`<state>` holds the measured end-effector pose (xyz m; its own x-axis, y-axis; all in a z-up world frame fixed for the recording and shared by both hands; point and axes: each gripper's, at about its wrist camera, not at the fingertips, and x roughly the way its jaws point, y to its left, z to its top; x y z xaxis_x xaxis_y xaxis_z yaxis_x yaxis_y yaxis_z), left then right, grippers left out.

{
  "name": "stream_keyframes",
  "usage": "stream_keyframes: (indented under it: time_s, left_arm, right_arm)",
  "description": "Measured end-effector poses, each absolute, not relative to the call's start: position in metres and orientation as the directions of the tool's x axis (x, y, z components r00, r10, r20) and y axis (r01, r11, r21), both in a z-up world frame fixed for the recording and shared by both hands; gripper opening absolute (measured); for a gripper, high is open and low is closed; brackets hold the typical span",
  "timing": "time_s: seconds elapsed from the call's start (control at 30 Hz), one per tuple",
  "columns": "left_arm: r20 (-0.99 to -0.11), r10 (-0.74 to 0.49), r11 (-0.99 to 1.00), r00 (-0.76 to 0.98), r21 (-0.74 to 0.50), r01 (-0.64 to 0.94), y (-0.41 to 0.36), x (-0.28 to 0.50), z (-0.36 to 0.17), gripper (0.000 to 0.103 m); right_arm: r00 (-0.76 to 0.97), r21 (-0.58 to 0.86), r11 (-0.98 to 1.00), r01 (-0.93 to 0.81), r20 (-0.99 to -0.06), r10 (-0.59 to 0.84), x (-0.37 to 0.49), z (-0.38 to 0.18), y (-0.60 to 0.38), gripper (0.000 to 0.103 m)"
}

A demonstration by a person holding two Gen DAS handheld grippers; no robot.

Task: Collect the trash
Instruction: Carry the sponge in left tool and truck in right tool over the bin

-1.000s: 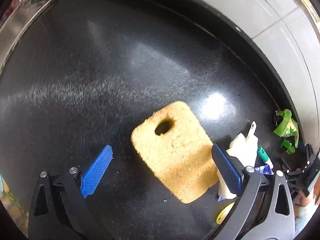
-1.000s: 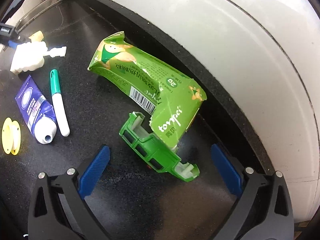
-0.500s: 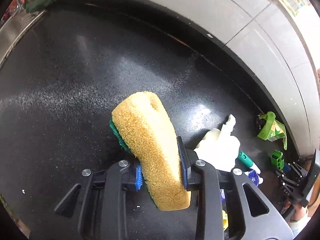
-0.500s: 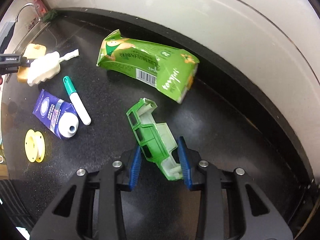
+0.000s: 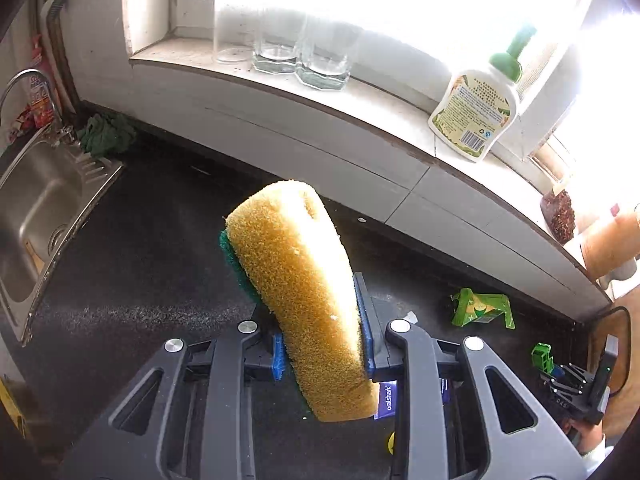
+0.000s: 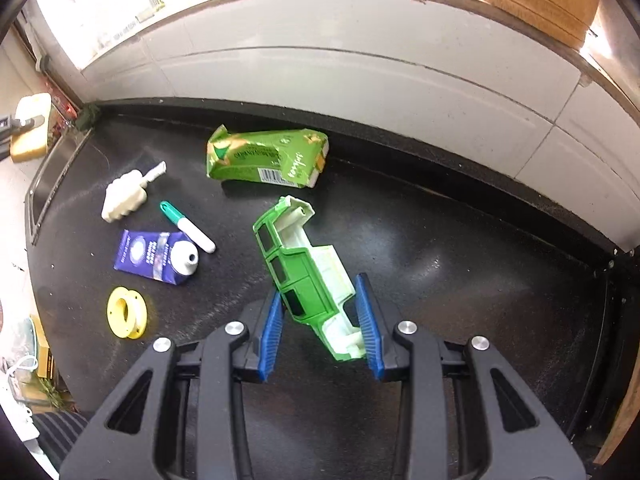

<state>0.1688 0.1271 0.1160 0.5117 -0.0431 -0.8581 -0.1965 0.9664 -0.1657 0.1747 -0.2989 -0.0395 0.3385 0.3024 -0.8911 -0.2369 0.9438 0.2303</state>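
My left gripper (image 5: 322,354) is shut on a yellow sponge with a green scouring back (image 5: 298,288) and holds it up above the black counter (image 5: 132,264). My right gripper (image 6: 318,326) is shut on a broken green toy truck body (image 6: 304,276), lifted off the counter. On the counter lie a crushed green carton (image 6: 266,158), a purple toothpaste tube (image 6: 158,256), a green-capped marker (image 6: 188,226), a white plastic piece (image 6: 124,198) and a yellow spool (image 6: 126,312). The carton (image 5: 480,308) also shows in the left wrist view.
A steel sink (image 5: 36,212) with a tap lies at the left end of the counter, a green cloth (image 5: 106,136) behind it. On the window sill stand several glasses (image 5: 300,52) and a soap bottle (image 5: 478,108). A tiled wall (image 6: 360,76) backs the counter.
My left gripper closed on the sponge and lifted it high. My right gripper closed on the green toy truck and raised it off the counter.
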Motion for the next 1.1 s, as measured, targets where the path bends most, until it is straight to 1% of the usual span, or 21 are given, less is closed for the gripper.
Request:
stream_keyframes:
  time_s: [0.03, 0.1, 0.27, 0.4, 0.6, 0.7, 0.87, 0.97, 1.1]
  left_arm:
    - [-0.861, -0.032, 0.960, 0.508, -0.168, -0.224, 0.138, 0.160, 0.115, 0.027]
    - [-0.868, -0.003, 0.947, 0.496, -0.161, -0.277, 0.155, 0.145, 0.101, 0.027]
    - [-0.887, 0.103, 0.879, 0.449, -0.130, -0.458, 0.238, 0.081, 0.089, 0.027]
    - [-0.894, 0.199, 0.788, 0.401, -0.097, -0.608, 0.308, 0.010, 0.089, 0.027]
    - [-0.905, 0.295, 0.655, 0.307, -0.042, -0.755, 0.373, -0.109, 0.083, 0.027]
    - [-0.916, 0.327, 0.557, 0.233, -0.012, -0.831, 0.398, -0.180, 0.072, 0.027]
    - [-0.939, 0.313, 0.418, 0.140, 0.004, -0.909, 0.415, -0.277, 0.044, 0.027]
    - [-0.949, 0.294, 0.347, 0.116, -0.007, -0.938, 0.415, -0.322, 0.030, 0.027]
    - [-0.959, 0.260, 0.259, 0.112, -0.042, -0.965, 0.416, -0.368, 0.010, 0.027]
  right_arm:
    - [0.342, 0.236, 0.943, -0.236, -0.888, 0.308, 0.167, -0.035, -0.308, 0.035]
    - [0.344, 0.234, 0.940, -0.248, -0.886, 0.311, 0.172, -0.027, -0.295, 0.035]
    - [0.341, 0.246, 0.923, -0.296, -0.875, 0.343, 0.189, -0.008, -0.255, 0.035]
    - [0.310, 0.261, 0.883, -0.391, -0.865, 0.394, 0.198, 0.002, -0.193, 0.035]
    - [0.202, 0.296, 0.746, -0.597, -0.844, 0.497, 0.181, 0.017, -0.061, 0.035]
    - [0.122, 0.302, 0.649, -0.698, -0.843, 0.524, 0.154, 0.020, 0.021, 0.035]
    - [-0.039, 0.349, 0.469, -0.811, -0.833, 0.552, 0.082, 0.023, 0.157, 0.035]
    - [-0.135, 0.356, 0.340, -0.871, -0.838, 0.529, 0.021, 0.020, 0.229, 0.035]
    - [-0.217, 0.335, 0.183, -0.924, -0.855, 0.471, -0.056, 0.016, 0.300, 0.035]
